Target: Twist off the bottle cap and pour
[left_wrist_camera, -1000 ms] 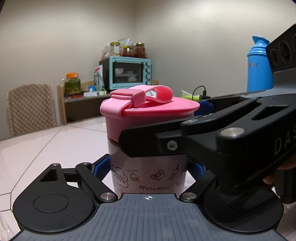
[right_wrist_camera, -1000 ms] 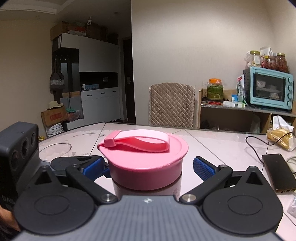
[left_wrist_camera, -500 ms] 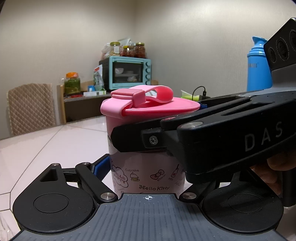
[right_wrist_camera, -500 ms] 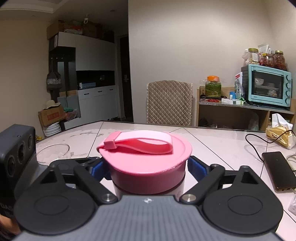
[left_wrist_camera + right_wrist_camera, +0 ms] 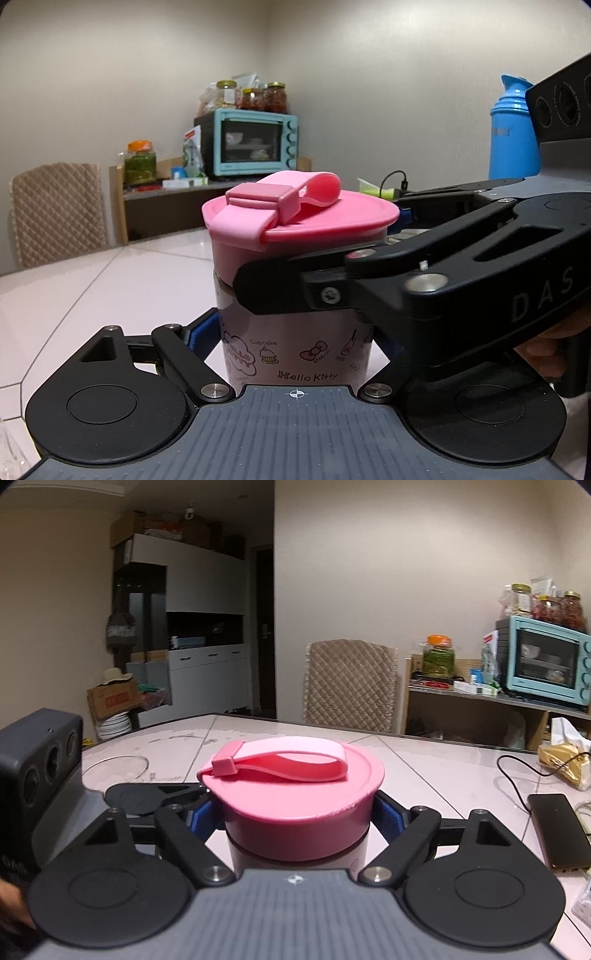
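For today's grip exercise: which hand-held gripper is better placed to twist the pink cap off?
Right: its pads sit against the pink cap. The left hand-held gripper grips the printed body lower down, steadying it.

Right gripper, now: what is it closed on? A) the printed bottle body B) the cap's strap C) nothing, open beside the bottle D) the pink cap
D: in the right wrist view the right gripper has its blue pads against the sides of the pink cap, above the bottle body, which the left gripper holds.
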The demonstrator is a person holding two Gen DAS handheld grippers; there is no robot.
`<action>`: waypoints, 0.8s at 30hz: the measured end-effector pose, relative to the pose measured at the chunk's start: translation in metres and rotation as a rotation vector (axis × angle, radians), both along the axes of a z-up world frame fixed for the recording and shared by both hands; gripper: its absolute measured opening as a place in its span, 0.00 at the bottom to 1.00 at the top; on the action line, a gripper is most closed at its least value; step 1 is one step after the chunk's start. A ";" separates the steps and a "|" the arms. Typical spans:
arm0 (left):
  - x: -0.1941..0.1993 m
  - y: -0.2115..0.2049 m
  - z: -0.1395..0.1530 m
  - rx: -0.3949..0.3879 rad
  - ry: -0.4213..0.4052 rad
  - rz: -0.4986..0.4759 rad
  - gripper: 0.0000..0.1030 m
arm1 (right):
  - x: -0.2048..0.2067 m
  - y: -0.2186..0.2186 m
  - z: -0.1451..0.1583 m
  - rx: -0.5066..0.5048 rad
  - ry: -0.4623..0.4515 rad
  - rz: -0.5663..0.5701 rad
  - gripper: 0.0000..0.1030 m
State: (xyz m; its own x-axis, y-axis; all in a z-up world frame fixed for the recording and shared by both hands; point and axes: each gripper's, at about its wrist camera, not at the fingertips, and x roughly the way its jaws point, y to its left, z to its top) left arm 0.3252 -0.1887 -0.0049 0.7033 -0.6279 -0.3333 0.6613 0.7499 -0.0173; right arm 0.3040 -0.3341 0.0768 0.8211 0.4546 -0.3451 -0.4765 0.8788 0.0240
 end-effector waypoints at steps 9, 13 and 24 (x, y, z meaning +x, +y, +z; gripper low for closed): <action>-0.007 0.013 0.000 0.020 -0.010 -0.052 0.87 | 0.001 -0.011 -0.002 0.021 0.001 0.140 0.83; -0.007 0.019 -0.002 0.016 -0.010 -0.081 0.87 | 0.005 -0.016 -0.003 0.020 -0.010 0.230 0.83; -0.006 0.024 -0.007 0.001 -0.028 -0.104 0.87 | 0.017 -0.028 -0.002 0.033 -0.020 0.403 0.83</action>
